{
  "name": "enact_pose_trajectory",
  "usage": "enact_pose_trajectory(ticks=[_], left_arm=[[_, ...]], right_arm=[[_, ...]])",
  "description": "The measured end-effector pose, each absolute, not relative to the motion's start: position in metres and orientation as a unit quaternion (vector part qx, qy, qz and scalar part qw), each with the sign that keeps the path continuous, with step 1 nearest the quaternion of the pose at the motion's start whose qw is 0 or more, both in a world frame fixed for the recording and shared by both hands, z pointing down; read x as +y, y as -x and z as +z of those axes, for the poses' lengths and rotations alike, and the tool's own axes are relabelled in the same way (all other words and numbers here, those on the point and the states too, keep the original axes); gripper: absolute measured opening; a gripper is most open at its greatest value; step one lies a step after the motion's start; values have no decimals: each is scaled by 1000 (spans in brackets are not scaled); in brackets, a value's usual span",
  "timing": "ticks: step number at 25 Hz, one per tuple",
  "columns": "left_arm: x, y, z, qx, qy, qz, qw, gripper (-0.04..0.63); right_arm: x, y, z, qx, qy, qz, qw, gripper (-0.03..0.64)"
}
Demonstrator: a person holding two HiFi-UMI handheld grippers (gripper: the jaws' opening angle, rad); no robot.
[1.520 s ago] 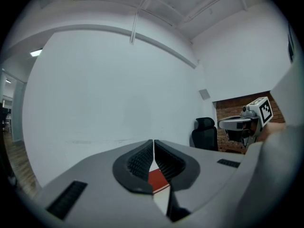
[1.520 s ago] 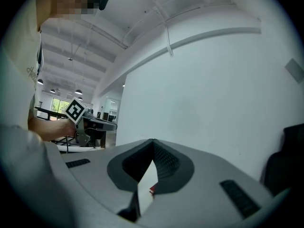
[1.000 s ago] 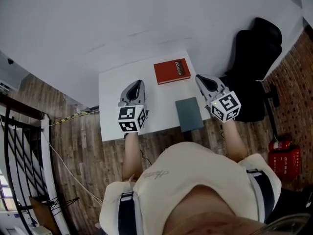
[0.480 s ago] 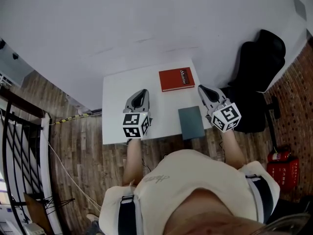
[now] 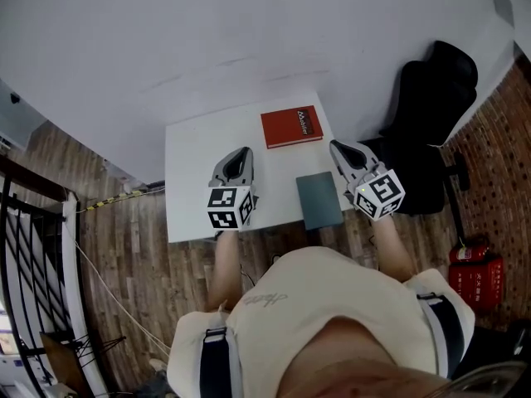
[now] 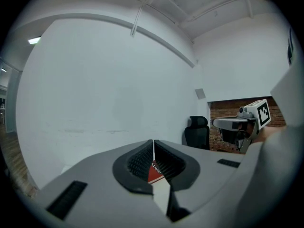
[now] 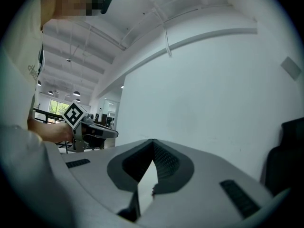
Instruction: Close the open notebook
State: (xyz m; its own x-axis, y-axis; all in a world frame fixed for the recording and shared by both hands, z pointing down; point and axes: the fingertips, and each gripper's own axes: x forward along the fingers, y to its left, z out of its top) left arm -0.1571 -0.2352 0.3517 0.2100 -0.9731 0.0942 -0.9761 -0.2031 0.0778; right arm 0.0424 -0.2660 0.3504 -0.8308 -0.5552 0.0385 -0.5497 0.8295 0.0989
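Observation:
A grey-green notebook (image 5: 319, 200) lies shut and flat at the front right of the white table (image 5: 191, 181). Behind it, near the far edge, lies a red book (image 5: 291, 127), also glimpsed between the left jaws as a red book (image 6: 154, 172). My left gripper (image 5: 241, 152) hovers level over the table's middle, left of the notebook, jaws shut with nothing in them (image 6: 153, 141). My right gripper (image 5: 336, 146) is held level at the table's right edge, just right of the notebook, its jaw tips meeting, nothing held (image 7: 153, 140).
A black office chair (image 5: 427, 114) stands right of the table against a brick wall. A red fire extinguisher (image 5: 477, 276) sits on the wooden floor at the far right. A white wall runs behind the table. A dark railing (image 5: 33, 247) is at the left.
The head view has shifted slightly. Both grippers keep their places over the table and the notebook lies as before.

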Motion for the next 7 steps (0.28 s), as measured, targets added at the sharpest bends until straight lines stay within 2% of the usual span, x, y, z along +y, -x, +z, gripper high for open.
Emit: enact_pose_trajectory(ticks=[7], left_arm=[[-232, 164, 371, -632, -771, 13, 81, 25]], right_arm=[[-264, -57, 368, -952, -302, -25, 44, 6]])
